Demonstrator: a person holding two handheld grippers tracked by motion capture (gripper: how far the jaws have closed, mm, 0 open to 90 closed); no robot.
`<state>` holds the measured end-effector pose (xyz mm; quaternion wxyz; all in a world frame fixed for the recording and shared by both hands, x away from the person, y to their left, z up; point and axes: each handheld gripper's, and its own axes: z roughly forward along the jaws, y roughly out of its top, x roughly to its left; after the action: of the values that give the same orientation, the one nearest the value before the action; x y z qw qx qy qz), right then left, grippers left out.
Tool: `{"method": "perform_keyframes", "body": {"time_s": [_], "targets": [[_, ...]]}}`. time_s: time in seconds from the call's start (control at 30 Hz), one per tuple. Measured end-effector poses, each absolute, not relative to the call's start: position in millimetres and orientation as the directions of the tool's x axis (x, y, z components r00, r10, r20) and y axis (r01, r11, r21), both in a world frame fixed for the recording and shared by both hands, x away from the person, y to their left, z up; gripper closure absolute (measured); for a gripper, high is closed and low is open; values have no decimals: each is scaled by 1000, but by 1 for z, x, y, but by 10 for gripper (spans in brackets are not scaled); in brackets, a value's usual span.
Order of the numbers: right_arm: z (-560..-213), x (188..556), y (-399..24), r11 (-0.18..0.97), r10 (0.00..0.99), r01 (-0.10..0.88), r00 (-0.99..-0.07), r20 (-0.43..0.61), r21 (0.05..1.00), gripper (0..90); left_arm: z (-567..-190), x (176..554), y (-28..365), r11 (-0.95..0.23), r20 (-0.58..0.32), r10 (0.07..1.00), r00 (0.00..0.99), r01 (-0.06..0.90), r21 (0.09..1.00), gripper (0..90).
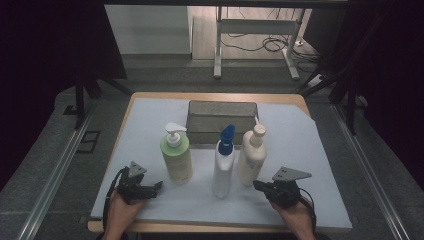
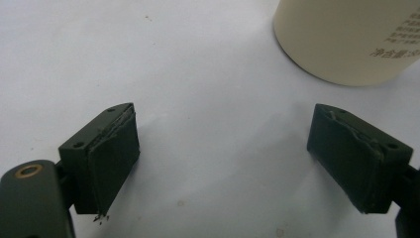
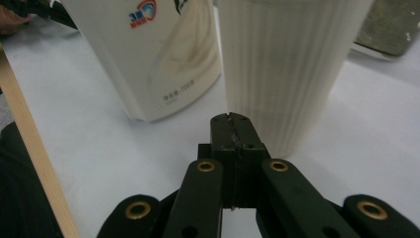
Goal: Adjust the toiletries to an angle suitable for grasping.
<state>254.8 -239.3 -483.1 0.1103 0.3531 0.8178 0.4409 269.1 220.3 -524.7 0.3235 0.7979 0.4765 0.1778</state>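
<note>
i see three bottles standing upright in a row just in front of the dark mesh basket point(image 1: 222, 107), my landmark; the green pump bottle point(image 1: 177, 158) with a white pump head stands before the basket's left end; the white bottle with a blue cap point(image 1: 223, 165) stands before its middle, nearest me; the cream bottle point(image 1: 252, 156) with a cream pump stands before its right end, beside the blue-capped one; the basket sits empty on the pale mat, open side up

Left claw point(image 2: 220, 158) agape, right claw point(image 3: 231, 121) closed.
</note>
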Motion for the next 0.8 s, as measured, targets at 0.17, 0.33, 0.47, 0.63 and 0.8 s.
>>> {"method": "perform_keyframes", "body": {"time_s": [0.17,0.33,0.47,0.63,0.8], "targets": [[-485,257,-223,374,672,462,-733,109,804,893,-525,269,220,-336,-25,876,483,645,686,125],[-490,260,-213,383,684,456,-725,86,803,893,-525,269,220,-337,-25,875,483,645,686,125],[-495,263,-208,385,695,456,-716,73,802,892,-525,269,220,-337,-24,875,483,645,686,125],[-497,264,-207,391,693,451,-718,66,802,893,-525,269,220,-337,-24,875,483,645,686,126],[-499,264,-206,411,698,446,-715,40,795,893,-525,269,220,-337,-24,875,483,645,686,125]]}}
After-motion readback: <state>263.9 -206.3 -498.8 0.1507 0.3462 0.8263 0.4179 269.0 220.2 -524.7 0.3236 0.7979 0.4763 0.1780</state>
